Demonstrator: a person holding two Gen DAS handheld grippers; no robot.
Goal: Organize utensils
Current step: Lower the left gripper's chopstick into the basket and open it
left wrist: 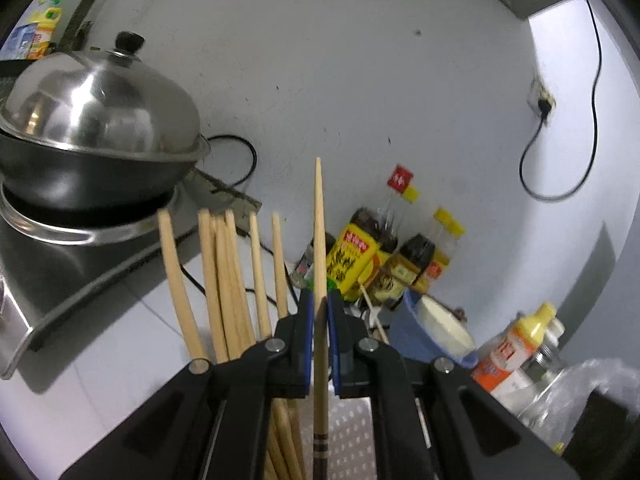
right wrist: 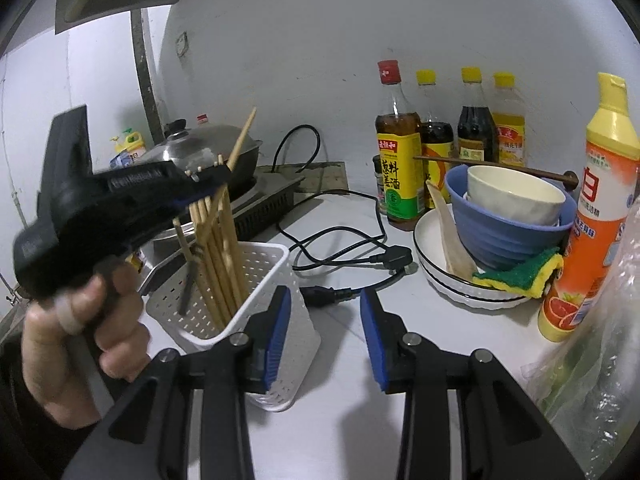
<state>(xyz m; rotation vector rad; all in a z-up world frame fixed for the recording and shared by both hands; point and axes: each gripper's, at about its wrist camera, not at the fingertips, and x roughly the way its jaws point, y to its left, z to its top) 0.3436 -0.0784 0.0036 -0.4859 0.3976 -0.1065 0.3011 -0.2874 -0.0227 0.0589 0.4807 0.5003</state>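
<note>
- Left gripper (left wrist: 319, 312): black frame, blue pads, jaws pinched tight on a single pale wooden chopstick with dark bands near its butt (left wrist: 319, 240). Stick runs straight up between the pads, tip well above the fingers.
- In the right wrist view the same gripper (right wrist: 224, 170) sits over the white perforated plastic utensil basket (right wrist: 276, 264), carried by a person's hand (right wrist: 84, 320) at the left; the held chopstick (right wrist: 242, 138) angles up and to the right.
- Basket stands on the white countertop (right wrist: 352, 400), near centre-left, and holds a bundle of pale wooden chopsticks (right wrist: 218, 256) leaning left; a dark utensil lies in it too, type unclear.
- Right gripper (right wrist: 325, 320): jaws partly apart, nothing between the pads; its left finger sits just in front of the basket's near right corner, contact unclear.
- Far left: black wok with domed steel lid (left wrist: 100, 104) on a cooktop.
- Far right: row of sauce bottles with yellow and red caps (right wrist: 440, 140) against the wall.
- Right: blue ribbed bowl (right wrist: 508, 236) with a cream bowl inside, stacked on a white plate with dark rim (right wrist: 436, 276); yellow-green sponge (right wrist: 520, 274) on the plate's near edge.
- Black power cable with plug (right wrist: 352, 256) lies between basket and plate.
</note>
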